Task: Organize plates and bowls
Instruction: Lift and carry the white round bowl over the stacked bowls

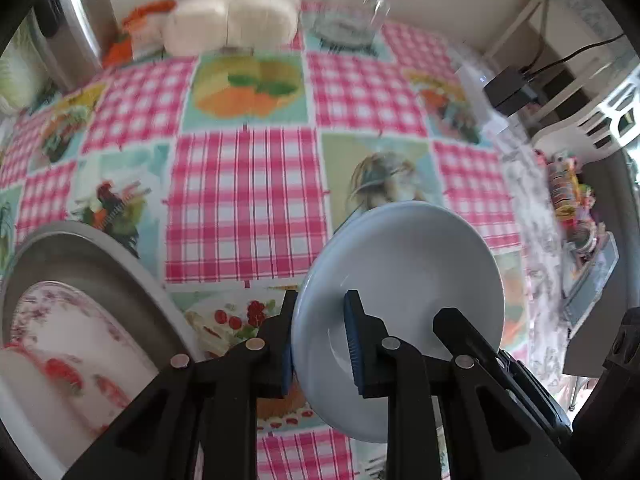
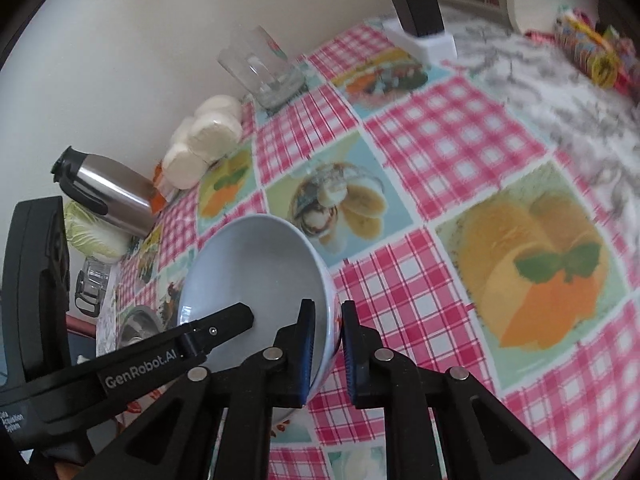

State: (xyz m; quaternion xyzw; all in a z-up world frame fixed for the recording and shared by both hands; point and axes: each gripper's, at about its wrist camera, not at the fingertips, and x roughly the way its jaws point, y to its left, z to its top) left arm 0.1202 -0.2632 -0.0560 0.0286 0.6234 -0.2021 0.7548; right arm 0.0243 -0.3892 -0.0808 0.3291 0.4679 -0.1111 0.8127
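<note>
Item, nearest: our left gripper [image 1: 320, 340] clamps the rim of a pale blue glazed bowl [image 1: 404, 280], tilted clear of the bench [image 1: 248, 200]. Our right gripper [image 2: 326, 344] pinches the opposite rim of that bowl [image 2: 256, 272]. Step in hand, we judge: carrying it to a stack.

Next: metal tray [image 1: 92, 252] holding floral china plates [image 1: 68, 320], a likely destination needing a level approach.

Beyond: glossy checked oilcloth, clear tumbler [image 2: 256, 68], steel flask [image 2: 108, 196].
</note>
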